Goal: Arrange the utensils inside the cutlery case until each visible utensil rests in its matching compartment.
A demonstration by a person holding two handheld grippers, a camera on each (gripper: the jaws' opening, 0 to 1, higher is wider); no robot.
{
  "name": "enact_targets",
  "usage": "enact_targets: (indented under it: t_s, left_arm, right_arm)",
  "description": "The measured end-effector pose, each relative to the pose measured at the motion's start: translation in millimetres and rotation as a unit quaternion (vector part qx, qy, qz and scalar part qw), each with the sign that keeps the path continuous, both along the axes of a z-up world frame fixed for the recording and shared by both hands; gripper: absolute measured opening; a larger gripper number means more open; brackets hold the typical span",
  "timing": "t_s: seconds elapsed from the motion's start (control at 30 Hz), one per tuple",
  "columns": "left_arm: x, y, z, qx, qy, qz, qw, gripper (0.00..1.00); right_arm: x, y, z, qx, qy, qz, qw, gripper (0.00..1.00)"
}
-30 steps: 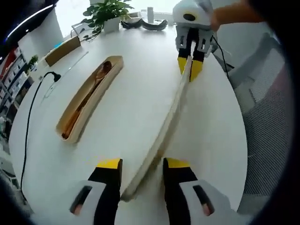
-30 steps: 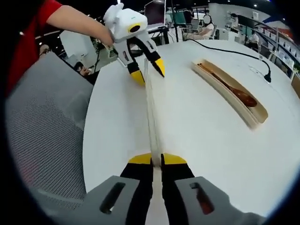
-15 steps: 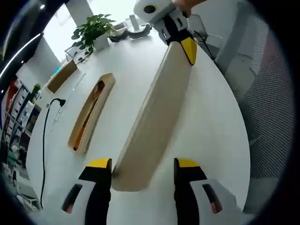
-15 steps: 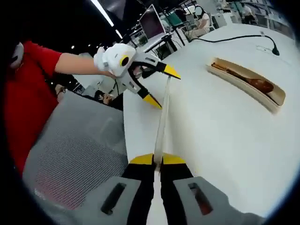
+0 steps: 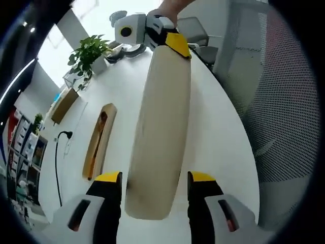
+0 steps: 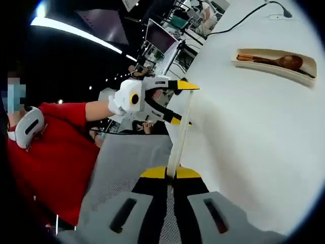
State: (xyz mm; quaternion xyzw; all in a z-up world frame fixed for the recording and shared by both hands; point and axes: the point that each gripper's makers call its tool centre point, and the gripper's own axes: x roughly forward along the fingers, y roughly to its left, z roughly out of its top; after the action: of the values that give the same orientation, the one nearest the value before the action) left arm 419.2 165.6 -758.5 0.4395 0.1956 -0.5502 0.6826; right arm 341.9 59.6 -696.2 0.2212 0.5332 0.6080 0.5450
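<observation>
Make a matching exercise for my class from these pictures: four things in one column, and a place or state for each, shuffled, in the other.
Things:
1. lid
2. wooden spoon
3. potted plant
4. plug

Places or states:
A. lying in the open case
B. at the far edge of the table
C. held up at both ends by the left gripper and right gripper
D. on the table, on a black cable

Pairs: 1-C, 2-A, 3-B, 4-D

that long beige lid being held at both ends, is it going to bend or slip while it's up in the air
The beige lid looks stiff: it spans straight between the right gripper, shut on one end, and the left gripper, whose jaws stand apart around the other. Probably light, being thin edge-on. With one firm grip, it might pivot or slip.
</observation>
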Motion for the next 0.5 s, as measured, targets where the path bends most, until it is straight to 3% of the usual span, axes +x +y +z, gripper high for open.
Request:
enact_targets:
  t_s: [0.03,0.1,0.17,0.27,0.37,0.4,0.5]
  left_arm:
    - [-0.6,-1.6,2.3,-0.001,-0.003,-0.002,1.0000,0.49]
    - [-4.5,-2.9,4.2,0.003,0.003,-0.008,1.0000,0.41]
    - [-6.0,-3.3,4.9,0.004,0.003,-0.010,0.9999,0.42]
    - [-8.0,-2.4,6.0,0.004,0.010,-0.006,0.9999,0.41]
    - [-9.5,1.1,4.6,0.011,0.028,0.009,0.9995,0.41]
    - [-11.0,3.1,3.7,0.011,0.043,0.019,0.9988,0.40]
    - [-7.7,3.7,6.3,0.009,0.043,0.018,0.9989,0.40]
  right_arm:
    - [-1.7,-0.9,2.1,-0.002,0.016,0.005,0.9999,0.00]
    - [-0.3,-0.5,2.6,-0.001,-0.007,0.006,1.0000,0.00]
    - [-2.8,-1.1,6.4,0.000,0.016,0.011,0.9998,0.00]
    - [-0.9,-0.6,8.2,0.003,0.024,0.007,0.9997,0.00]
    - [6.5,1.1,10.0,0.008,0.040,-0.020,0.9990,0.00]
    - [10.5,1.2,8.8,0.007,0.033,-0.031,0.9989,0.00]
    - [18.5,-0.8,8.4,0.009,0.029,-0.060,0.9977,0.00]
